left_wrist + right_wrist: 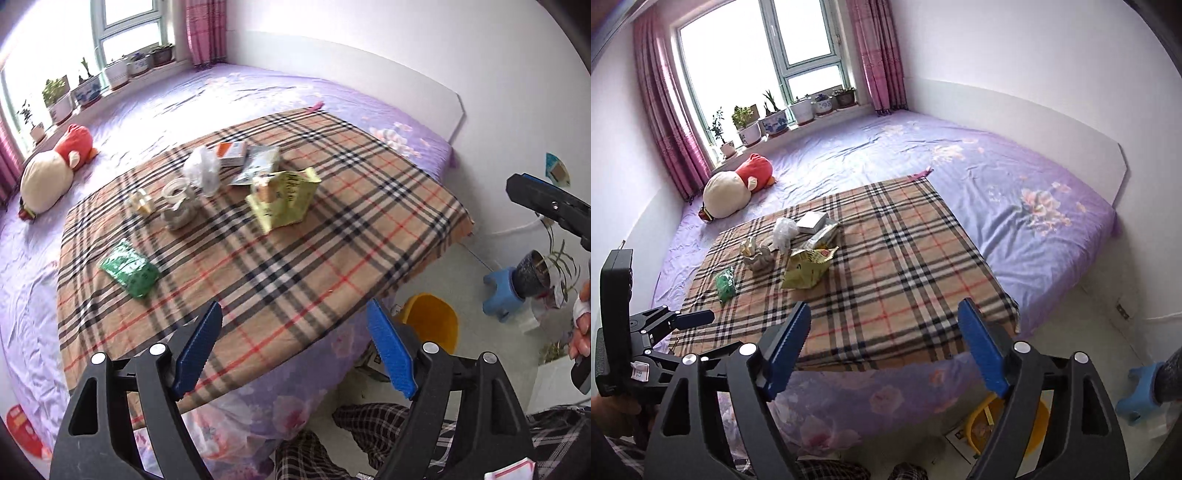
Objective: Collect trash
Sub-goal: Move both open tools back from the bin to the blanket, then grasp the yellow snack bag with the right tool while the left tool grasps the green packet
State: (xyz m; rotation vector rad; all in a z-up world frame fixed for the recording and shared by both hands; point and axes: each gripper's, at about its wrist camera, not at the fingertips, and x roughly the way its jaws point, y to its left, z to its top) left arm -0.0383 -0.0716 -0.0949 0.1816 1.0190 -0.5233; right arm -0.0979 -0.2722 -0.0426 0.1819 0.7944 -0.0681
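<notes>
While both grippers' fingers (391, 354) gape empty, trash (282, 197) litters the plaid blanket (332, 206) on the purple bed (1015, 177).

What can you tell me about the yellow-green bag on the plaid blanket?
The yellow-green bag is a crumpled snack-type packet, of thin foil or plastic by its look, with dark print on its side. Its top is torn open and gapes; something pale shows inside. It stands half upright, leaning, on the plaid blanket near the middle, to the right of the other litter. Only the blanket touches it; neither gripper is near it.
</notes>
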